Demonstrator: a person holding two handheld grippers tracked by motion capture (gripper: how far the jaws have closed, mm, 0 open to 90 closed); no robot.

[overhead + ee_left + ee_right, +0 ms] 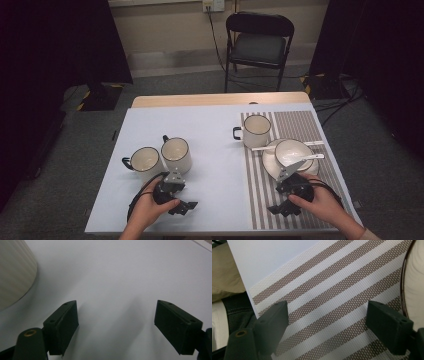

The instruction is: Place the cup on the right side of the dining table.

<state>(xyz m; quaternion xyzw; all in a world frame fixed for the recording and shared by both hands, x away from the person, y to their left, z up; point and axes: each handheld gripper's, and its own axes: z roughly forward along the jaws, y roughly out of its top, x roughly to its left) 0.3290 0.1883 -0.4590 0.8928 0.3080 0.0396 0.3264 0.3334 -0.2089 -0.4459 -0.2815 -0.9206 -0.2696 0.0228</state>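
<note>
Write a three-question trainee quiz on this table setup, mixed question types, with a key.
1. True or false: the left claw is shut on a mug handle.
2. Multiple choice: what lies under the right claw? A) bare wood B) the striped placemat C) a folded towel
3. Fill in: how many mugs stand on the table?

Key
1. False: its jaws stand wide apart over the plain table surface, holding nothing.
2. B: brown and white stripes run beneath the open jaws, with the plate rim at the edge.
3. Three: two mugs side by side near the left claw, one mug on the placemat beyond the bowl.
</note>
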